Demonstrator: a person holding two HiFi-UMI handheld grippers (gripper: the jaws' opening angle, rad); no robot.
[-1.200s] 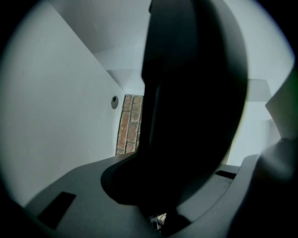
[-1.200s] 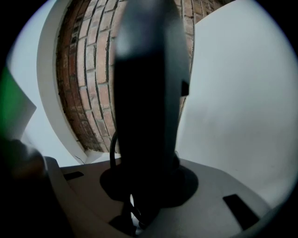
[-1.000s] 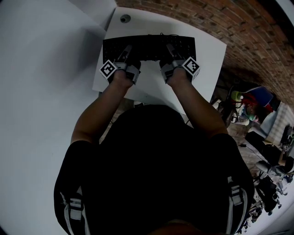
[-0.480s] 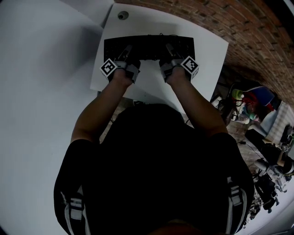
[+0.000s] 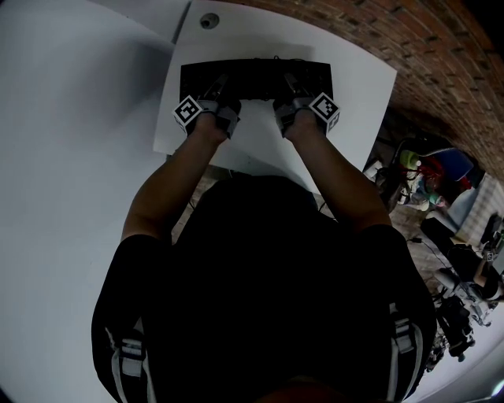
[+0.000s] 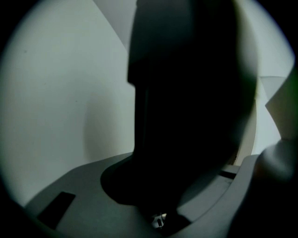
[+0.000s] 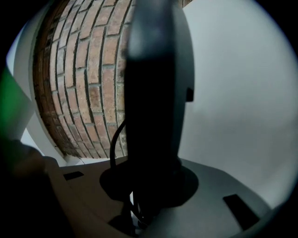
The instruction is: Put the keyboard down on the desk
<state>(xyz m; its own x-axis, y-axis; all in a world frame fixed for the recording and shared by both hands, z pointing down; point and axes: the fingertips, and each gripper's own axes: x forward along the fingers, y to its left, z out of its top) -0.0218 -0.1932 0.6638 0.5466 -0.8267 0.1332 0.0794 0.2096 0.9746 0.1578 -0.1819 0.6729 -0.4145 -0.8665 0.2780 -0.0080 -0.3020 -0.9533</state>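
Note:
A black keyboard point(image 5: 256, 79) lies flat across the far half of the white desk point(image 5: 260, 146); whether it rests on the top or hangs just above it I cannot tell. My left gripper point(image 5: 218, 88) is shut on its near edge at the left, and my right gripper point(image 5: 290, 86) is shut on that edge at the right. In the left gripper view the keyboard point(image 6: 186, 93) is a dark slab seen edge-on, clamped between the jaws. The right gripper view shows the keyboard point(image 7: 156, 93) the same way, with a thin cable point(image 7: 115, 144) trailing from it.
A round cable hole point(image 5: 209, 20) sits in the desk's far left corner. A brick wall point(image 5: 441, 55) runs behind and to the right of the desk. Bags and other clutter point(image 5: 429, 177) lie on the floor at the right. A pale wall point(image 5: 71, 118) flanks the left.
The keyboard has turned slightly and now lies squarer to the desk. Both grippers keep their hold on it, and the view has drifted a little.

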